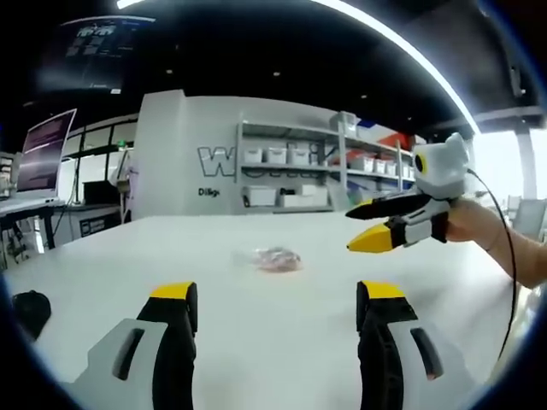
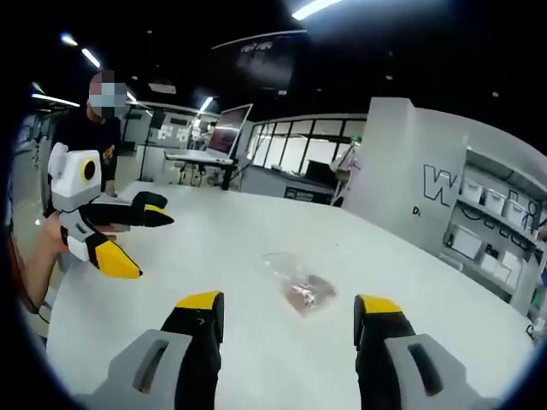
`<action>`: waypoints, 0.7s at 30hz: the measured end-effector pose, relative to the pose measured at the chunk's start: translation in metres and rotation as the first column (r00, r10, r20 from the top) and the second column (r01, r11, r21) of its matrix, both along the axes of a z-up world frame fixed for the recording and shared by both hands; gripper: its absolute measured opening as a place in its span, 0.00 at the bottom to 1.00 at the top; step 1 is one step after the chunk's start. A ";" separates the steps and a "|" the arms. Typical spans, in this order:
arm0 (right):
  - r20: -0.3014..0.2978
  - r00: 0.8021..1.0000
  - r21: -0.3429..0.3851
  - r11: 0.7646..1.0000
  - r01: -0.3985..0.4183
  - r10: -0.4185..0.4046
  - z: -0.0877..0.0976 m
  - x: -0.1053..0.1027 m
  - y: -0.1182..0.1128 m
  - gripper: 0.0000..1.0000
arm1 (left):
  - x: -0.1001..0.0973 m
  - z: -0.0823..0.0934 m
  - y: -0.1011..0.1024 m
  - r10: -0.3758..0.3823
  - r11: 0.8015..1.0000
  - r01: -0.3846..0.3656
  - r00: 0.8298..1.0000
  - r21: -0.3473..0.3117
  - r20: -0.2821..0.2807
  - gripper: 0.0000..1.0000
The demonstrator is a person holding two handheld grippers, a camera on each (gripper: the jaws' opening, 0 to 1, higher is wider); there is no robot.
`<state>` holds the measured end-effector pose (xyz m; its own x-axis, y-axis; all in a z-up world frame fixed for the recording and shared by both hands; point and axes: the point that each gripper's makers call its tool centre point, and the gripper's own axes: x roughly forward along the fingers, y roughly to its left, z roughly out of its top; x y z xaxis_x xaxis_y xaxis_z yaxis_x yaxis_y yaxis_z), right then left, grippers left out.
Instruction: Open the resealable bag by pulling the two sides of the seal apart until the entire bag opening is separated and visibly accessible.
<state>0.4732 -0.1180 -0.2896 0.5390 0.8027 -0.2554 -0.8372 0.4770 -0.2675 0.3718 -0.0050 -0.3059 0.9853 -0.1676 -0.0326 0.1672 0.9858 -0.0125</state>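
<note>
Left gripper (image 1: 275,312): jaws spread wide, yellow tips well apart, nothing between them; it hovers above the near part of the white table (image 1: 256,342). In the right gripper view the same unit enters from the left (image 2: 141,242), held by a person's hand, jaws parted, one yellow tip low and one black tip higher, nothing gripped. Right gripper (image 2: 289,320): jaws likewise released, wide gap, no contact w/ any object, over the near table surface (image 2: 214,256). In the left gripper view it appears at right (image 1: 372,226), held in a hand (image 1: 479,226) w/ a cable running back along the forearm; jaws parted, yellow tip below, dark tip above. Resealable bag (image 1: 275,259): lies flat on the table, approx. centre, beyond the left gripper's tips and apart from both units; clear film w/ pinkish-brown contents. In the right gripper view the bag (image 2: 301,286) sits just beyond and between the jaw tips, contents bunched toward the near end; seal state cannot be told at this res. Far side: white wall panel w/ lettering (image 1: 214,158), shelving w/ white bins (image 1: 286,175), monitor at far left (image 1: 43,154). A person in dark clothing (image 2: 85,137) stands beyond the table's far left.
</note>
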 end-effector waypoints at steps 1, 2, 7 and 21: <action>0.000 1.000 0.000 1.000 0.001 -0.001 0.000 0.001 0.001 0.60 | 0.000 0.001 0.000 0.000 1.000 0.000 1.000 0.001 0.001 0.75; 0.001 1.000 0.000 1.000 0.001 -0.001 -0.001 0.002 0.002 0.60 | 0.001 0.001 0.000 -0.001 1.000 0.001 1.000 0.002 0.001 0.75; -0.006 1.000 -0.008 1.000 -0.007 0.007 -0.003 0.003 0.008 0.59 | 0.002 -0.002 0.005 0.009 1.000 -0.009 1.000 0.000 -0.007 0.75; -0.001 1.000 -0.022 1.000 -0.015 0.015 0.000 0.004 0.013 0.57 | 0.001 0.001 0.005 0.010 1.000 -0.010 1.000 0.001 -0.004 0.75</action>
